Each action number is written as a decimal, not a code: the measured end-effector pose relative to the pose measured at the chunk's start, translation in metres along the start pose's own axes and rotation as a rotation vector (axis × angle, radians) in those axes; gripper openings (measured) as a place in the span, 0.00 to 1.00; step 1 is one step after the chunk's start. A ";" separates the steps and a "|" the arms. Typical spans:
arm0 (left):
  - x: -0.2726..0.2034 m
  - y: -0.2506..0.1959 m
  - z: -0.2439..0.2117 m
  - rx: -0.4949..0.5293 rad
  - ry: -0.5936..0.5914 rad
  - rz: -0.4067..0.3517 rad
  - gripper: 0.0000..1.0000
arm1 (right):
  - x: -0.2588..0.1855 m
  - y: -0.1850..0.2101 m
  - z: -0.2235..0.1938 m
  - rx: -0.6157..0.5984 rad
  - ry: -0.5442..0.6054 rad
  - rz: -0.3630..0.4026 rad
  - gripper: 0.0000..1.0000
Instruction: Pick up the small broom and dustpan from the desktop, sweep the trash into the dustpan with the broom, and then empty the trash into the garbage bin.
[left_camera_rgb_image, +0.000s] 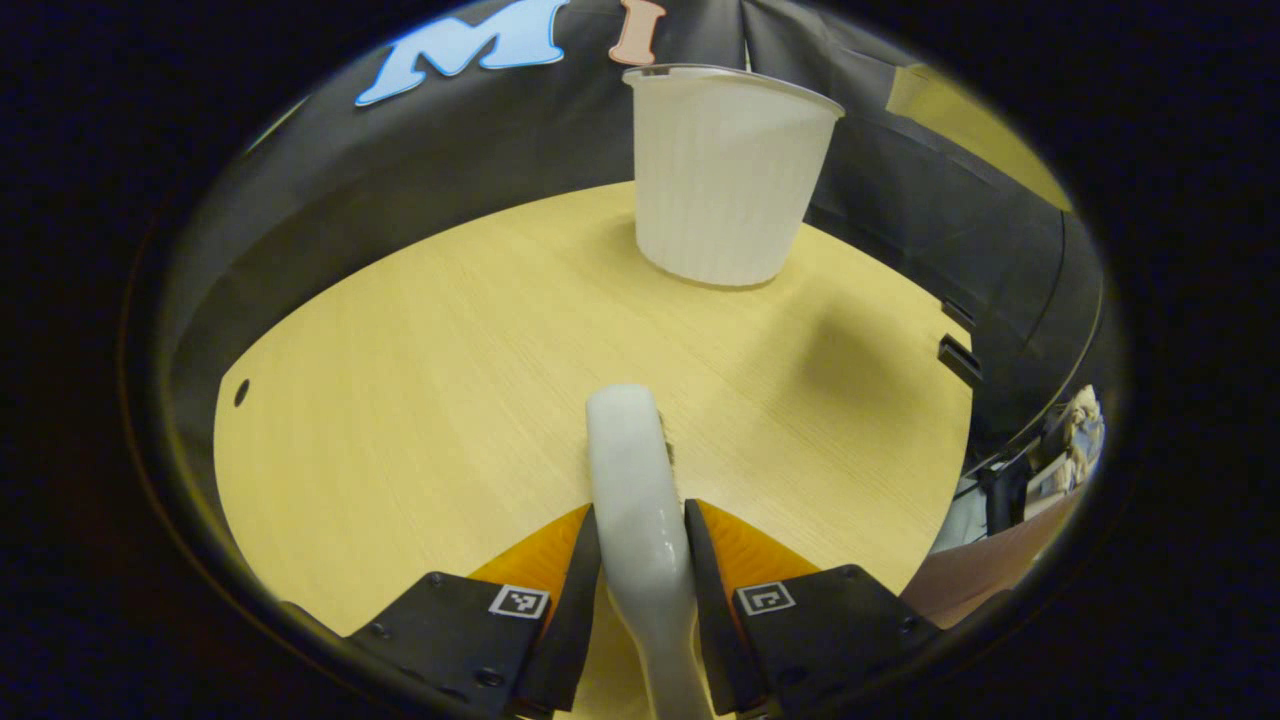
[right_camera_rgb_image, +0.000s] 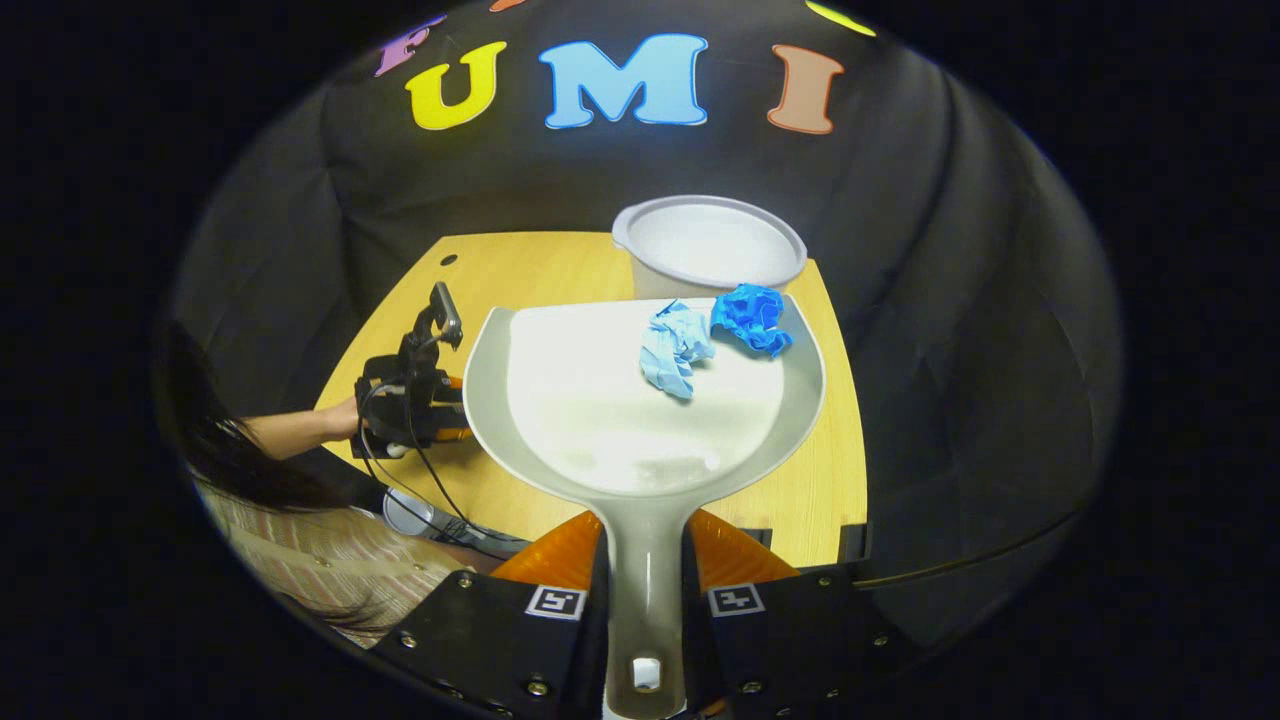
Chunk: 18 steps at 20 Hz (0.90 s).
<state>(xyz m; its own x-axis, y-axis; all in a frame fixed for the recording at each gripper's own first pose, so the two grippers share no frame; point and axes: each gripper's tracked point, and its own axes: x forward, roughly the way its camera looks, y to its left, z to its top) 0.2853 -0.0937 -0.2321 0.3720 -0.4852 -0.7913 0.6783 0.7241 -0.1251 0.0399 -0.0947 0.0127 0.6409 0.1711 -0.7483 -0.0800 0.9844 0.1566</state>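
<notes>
In the right gripper view my right gripper (right_camera_rgb_image: 645, 590) is shut on the handle of the white dustpan (right_camera_rgb_image: 600, 420), held above the desk. Two crumpled scraps lie near the pan's front lip: a light blue one (right_camera_rgb_image: 674, 348) and a darker blue one (right_camera_rgb_image: 750, 317). The white garbage bin (right_camera_rgb_image: 708, 245) stands just beyond that lip. In the left gripper view my left gripper (left_camera_rgb_image: 640, 560) is shut on the white broom handle (left_camera_rgb_image: 635, 480), low over the desk; the bristles are hidden. The ribbed bin (left_camera_rgb_image: 722, 180) stands ahead. The left gripper (right_camera_rgb_image: 415, 395) also appears beside the pan.
The wooden desk (left_camera_rgb_image: 420, 380) has a small hole (left_camera_rgb_image: 241, 392) near its far left edge. A person's hand and sleeve (right_camera_rgb_image: 300, 430) hold the left gripper, with cables trailing below it. Black cloth walls close in behind the desk.
</notes>
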 end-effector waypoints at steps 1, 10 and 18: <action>-0.001 0.007 0.007 -0.007 -0.005 0.009 0.55 | 0.001 -0.001 0.011 -0.009 -0.007 0.008 0.30; -0.028 0.037 0.010 -0.095 -0.036 0.090 0.55 | 0.045 0.007 0.108 0.069 0.015 0.162 0.30; -0.035 0.045 0.006 -0.176 -0.030 0.131 0.55 | 0.079 0.005 0.169 0.446 -0.002 0.406 0.29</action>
<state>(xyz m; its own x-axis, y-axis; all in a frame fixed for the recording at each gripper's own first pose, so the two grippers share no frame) 0.3067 -0.0473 -0.2060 0.4702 -0.3936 -0.7899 0.5025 0.8552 -0.1270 0.2191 -0.0834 0.0636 0.6276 0.5292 -0.5711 0.0088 0.7286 0.6849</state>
